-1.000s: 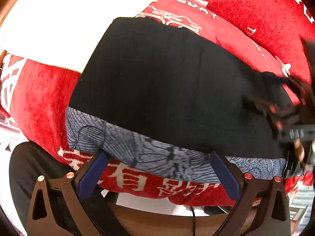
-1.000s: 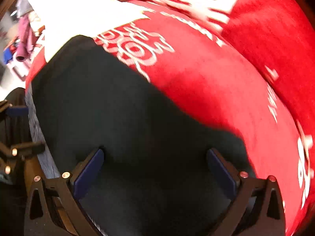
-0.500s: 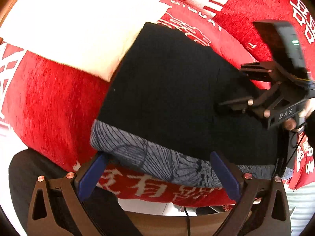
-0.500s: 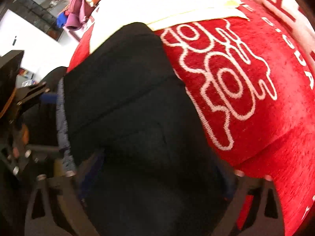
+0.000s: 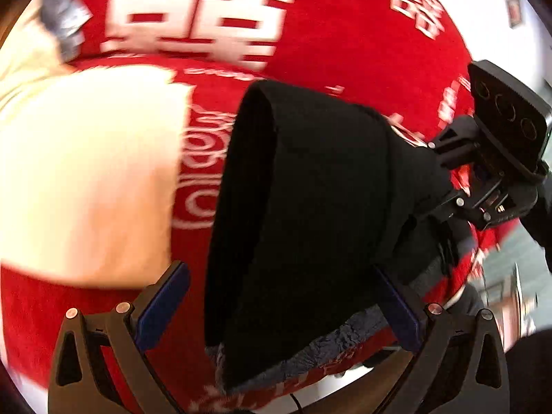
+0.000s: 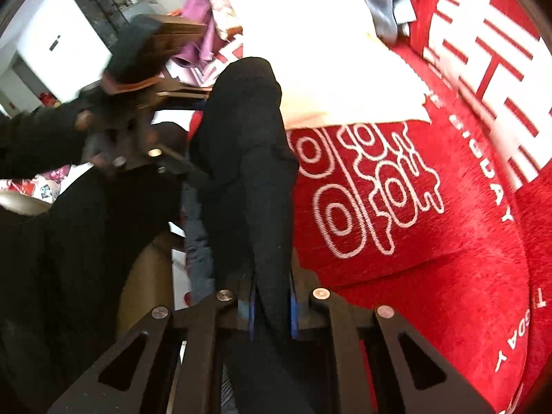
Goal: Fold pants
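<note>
The black pants (image 5: 310,207) with a grey patterned waistband (image 5: 345,334) are lifted into a fold above the red blanket (image 5: 345,51). My left gripper (image 5: 279,307) is open, its blue pads either side of the pants' near edge. My right gripper (image 6: 270,307) is shut on a black fold of the pants (image 6: 255,158), which rises from its jaws. The right gripper also shows in the left wrist view (image 5: 483,189) at the pants' right edge. The left gripper shows blurred in the right wrist view (image 6: 134,110).
The red blanket (image 6: 431,241) with white characters covers the surface. A cream cloth (image 5: 86,172) lies to the left of the pants, also in the right wrist view (image 6: 327,51). A grey garment (image 6: 390,3) lies at the back. Room clutter (image 6: 207,34) stands beyond.
The right gripper has shut on the pants and lifted them, folding them over to the left. The pants went from flat to a raised fold. The left gripper stayed open.
</note>
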Motion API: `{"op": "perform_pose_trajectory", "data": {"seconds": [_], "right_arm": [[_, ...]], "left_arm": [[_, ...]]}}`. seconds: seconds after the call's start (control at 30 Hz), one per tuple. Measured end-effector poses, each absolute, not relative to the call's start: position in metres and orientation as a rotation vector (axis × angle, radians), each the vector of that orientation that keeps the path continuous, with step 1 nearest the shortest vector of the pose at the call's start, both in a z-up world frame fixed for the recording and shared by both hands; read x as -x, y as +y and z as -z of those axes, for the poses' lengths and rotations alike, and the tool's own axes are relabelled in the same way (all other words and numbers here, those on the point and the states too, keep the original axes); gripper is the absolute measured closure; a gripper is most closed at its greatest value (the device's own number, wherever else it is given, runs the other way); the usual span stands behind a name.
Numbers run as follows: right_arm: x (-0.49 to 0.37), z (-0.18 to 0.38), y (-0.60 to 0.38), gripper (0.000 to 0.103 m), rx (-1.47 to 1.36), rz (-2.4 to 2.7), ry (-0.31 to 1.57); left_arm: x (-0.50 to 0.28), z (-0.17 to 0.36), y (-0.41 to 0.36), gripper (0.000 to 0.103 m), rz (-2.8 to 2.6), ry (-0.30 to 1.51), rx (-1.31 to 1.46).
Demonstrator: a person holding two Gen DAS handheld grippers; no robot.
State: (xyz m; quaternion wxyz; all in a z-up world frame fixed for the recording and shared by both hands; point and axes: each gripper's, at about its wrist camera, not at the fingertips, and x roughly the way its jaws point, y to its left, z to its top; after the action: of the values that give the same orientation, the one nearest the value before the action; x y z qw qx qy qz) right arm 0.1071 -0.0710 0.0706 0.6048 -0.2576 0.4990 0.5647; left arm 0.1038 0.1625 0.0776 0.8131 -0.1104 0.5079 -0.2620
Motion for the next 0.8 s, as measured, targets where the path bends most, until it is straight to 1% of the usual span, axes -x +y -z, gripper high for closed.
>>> {"op": "perform_pose_trajectory", "data": {"seconds": [0.07, 0.13, 0.2, 0.27, 0.33, 0.47, 0.6, 0.63, 0.67, 0.7, 0.73, 0.77, 0.8], "right_arm": [[-0.104, -0.069, -0.071, 0.089, 0.587, -1.296, 1.154], [-0.102, -0.067, -0.071, 0.089, 0.592, -1.286, 1.155], [-0.1, -0.069, -0.073, 0.089, 0.606, -1.283, 1.143], [-0.096, -0.076, -0.08, 0.089, 0.591, -1.285, 1.123], [-0.093, -0.082, -0.085, 0.089, 0.568, -1.29, 1.118], [-0.088, -0.078, -0.083, 0.089, 0.572, -1.288, 1.105], [-0.105, -0.067, -0.078, 0.089, 0.545, -1.238, 1.142], [-0.112, -0.062, -0.077, 0.089, 0.534, -1.221, 1.161], [-0.117, -0.059, -0.076, 0.089, 0.521, -1.21, 1.179], [-0.122, -0.055, -0.076, 0.088, 0.508, -1.197, 1.198], [-0.127, -0.049, -0.074, 0.086, 0.49, -1.181, 1.229], [-0.132, -0.044, -0.072, 0.085, 0.473, -1.169, 1.26], [-0.136, -0.038, -0.069, 0.08, 0.464, -1.145, 1.284]], "left_arm": [[-0.114, -0.067, 0.153, 0.0, 0.657, 1.133, 0.288], [-0.123, -0.061, 0.139, 0.0, 0.658, 1.18, 0.233], [-0.127, -0.066, 0.14, 0.0, 0.639, 1.168, 0.173], [-0.123, -0.067, 0.157, 0.0, 0.69, 1.149, 0.285], [-0.119, -0.063, 0.159, 0.0, 0.713, 1.162, 0.306], [-0.119, -0.051, 0.145, 0.0, 0.724, 1.198, 0.253], [-0.134, -0.041, 0.141, 0.001, 0.688, 1.238, 0.315], [-0.134, -0.043, 0.137, 0.007, 0.669, 1.246, 0.287], [-0.133, -0.044, 0.132, 0.02, 0.654, 1.25, 0.25], [-0.133, -0.044, 0.127, 0.043, 0.654, 1.267, 0.217], [-0.134, -0.042, 0.121, 0.056, 0.668, 1.312, 0.214], [-0.134, -0.041, 0.115, 0.06, 0.667, 1.331, 0.205], [-0.135, -0.042, 0.108, 0.074, 0.661, 1.339, 0.181]]}}
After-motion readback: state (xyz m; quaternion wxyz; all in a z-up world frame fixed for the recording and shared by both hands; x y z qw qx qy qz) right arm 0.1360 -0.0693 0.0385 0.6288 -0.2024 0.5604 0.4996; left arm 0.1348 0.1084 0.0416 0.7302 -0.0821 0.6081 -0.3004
